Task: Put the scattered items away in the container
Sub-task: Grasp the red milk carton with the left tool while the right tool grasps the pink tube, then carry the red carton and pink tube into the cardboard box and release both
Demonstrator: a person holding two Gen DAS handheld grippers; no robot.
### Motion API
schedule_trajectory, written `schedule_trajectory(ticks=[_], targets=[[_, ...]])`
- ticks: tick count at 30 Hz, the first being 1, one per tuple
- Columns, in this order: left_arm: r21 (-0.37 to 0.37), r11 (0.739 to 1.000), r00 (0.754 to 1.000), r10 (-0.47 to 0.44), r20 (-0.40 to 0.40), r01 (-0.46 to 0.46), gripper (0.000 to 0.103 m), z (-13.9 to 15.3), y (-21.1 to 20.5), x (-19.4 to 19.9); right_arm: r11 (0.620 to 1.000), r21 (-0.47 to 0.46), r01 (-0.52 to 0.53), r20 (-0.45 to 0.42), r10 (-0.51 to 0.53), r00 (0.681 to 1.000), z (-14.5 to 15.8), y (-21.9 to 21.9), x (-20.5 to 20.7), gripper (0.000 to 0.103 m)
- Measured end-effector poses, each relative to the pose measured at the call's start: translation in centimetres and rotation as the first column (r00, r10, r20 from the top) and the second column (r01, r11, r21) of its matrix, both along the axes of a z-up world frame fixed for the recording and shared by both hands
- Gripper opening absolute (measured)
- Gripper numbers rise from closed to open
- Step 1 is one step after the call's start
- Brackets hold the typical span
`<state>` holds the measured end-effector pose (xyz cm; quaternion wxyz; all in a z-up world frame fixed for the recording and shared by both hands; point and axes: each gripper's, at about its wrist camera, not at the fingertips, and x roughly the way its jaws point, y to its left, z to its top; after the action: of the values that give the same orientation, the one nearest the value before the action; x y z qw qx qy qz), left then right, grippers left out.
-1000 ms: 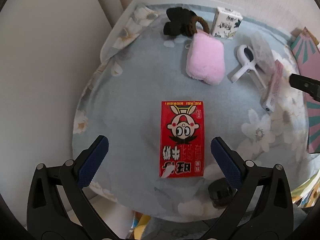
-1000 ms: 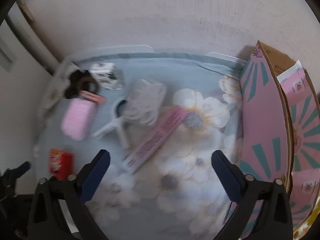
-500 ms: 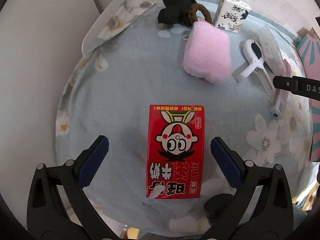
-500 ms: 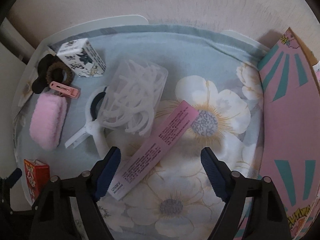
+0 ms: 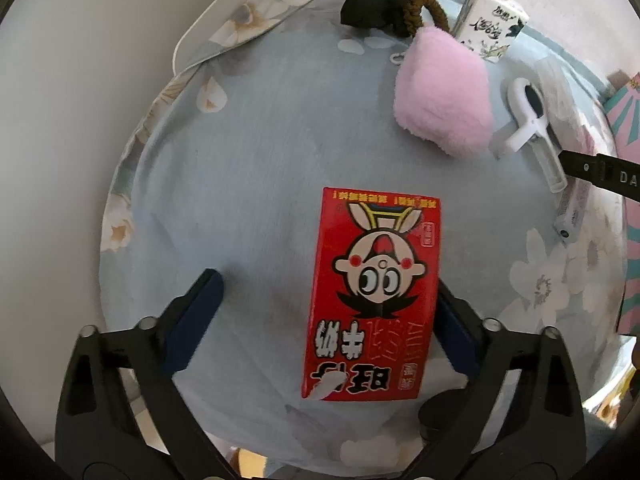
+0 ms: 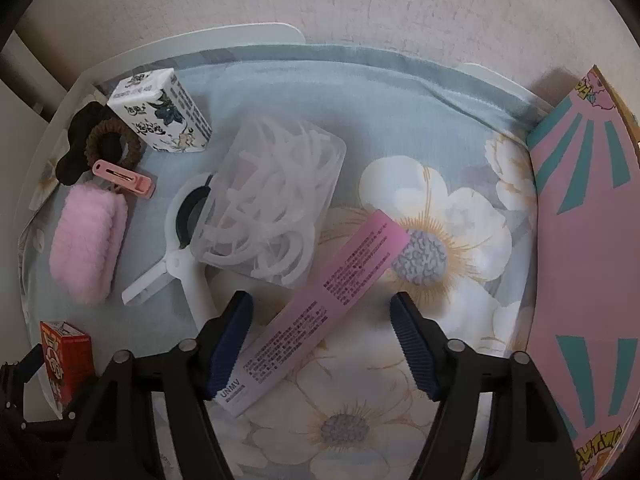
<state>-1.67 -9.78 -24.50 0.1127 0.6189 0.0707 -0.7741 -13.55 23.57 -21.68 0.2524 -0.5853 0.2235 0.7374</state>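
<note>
I am at the pick-up step: my left gripper [image 5: 328, 304], jaws wide and holding nothing, straddles the red milk carton [image 5: 374, 294] lying flat on the table [image 5: 260, 168], while my right gripper [image 6: 322, 340], also open and empty, brackets the pink tube box [image 6: 320, 304]. Next each must close squarely, then carry rightward to the pink container [image 6: 588, 240]. I count one carton, one tube box, one floss case [image 6: 272, 204], one white clip [image 6: 180, 256], one tissue pack [image 6: 160, 112], one pink pouch [image 6: 88, 244], one pink hair clip [image 6: 124, 176] and two hair ties [image 6: 100, 140].

The red milk carton [image 5: 374, 296] is glossy printed card. The pink pouch [image 5: 442, 90] looks fluffy plush. A matt woven floral tablecloth [image 6: 420, 112] covers the table. The floss-pick box [image 6: 268, 200] is frosted translucent plastic; the pink tube box [image 6: 316, 308] is smooth card.
</note>
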Motion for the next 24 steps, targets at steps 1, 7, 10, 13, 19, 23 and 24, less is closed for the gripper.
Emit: schedule_trajectory(ticks=[1, 7, 10, 13, 19, 23, 24], targets=[[0.002, 1.000, 1.000, -0.003, -0.003, 0.003, 0.084, 0.2, 0.1, 0.1, 1.000, 0.004, -0.001, -0.005, 0.001, 1.000, 0.2, 0.0, 0.0, 0.049], [-0.002, 1.000, 0.999, -0.031, -0.012, 0.031, 0.061, 1.2, 0.8, 0.2, 1.000, 0.002, -0.007, -0.015, 0.007, 1.000, 1.4, 0.3, 0.3, 0.032], [0.010, 0.999, 0.999, -0.035, -0.018, 0.035, 0.049, 1.6, 0.9, 0.4, 0.997, 0.011, -0.077, -0.010, 0.078, 0.997, 1.8, 0.4, 0.5, 0.028], [-0.005, 0.998, 0.998, -0.061, -0.018, 0.061, 0.045, 2.0, 1.3, 0.5, 0.997, 0.008, -0.076, -0.020, 0.076, 0.997, 2.3, 0.4, 0.7, 0.024], [0.002, 0.998, 0.997, -0.062, -0.040, 0.062, 0.045, 3.4, 1.1, 1.0, 0.997, -0.011, -0.072, -0.032, 0.071, 0.997, 3.4, 0.4, 1.7, 0.022], [-0.010, 0.998, 0.996, -0.063, -0.066, 0.063, 0.045, 4.9, 0.9, 1.5, 0.997, -0.014, -0.074, -0.040, 0.073, 0.997, 4.7, 0.1, 2.3, 0.022], [-0.014, 0.998, 0.995, -0.065, -0.073, 0.064, 0.045, 5.4, 0.8, 1.6, 0.996, -0.011, -0.093, -0.041, 0.092, 0.995, 5.0, 0.1, 2.5, 0.021]])
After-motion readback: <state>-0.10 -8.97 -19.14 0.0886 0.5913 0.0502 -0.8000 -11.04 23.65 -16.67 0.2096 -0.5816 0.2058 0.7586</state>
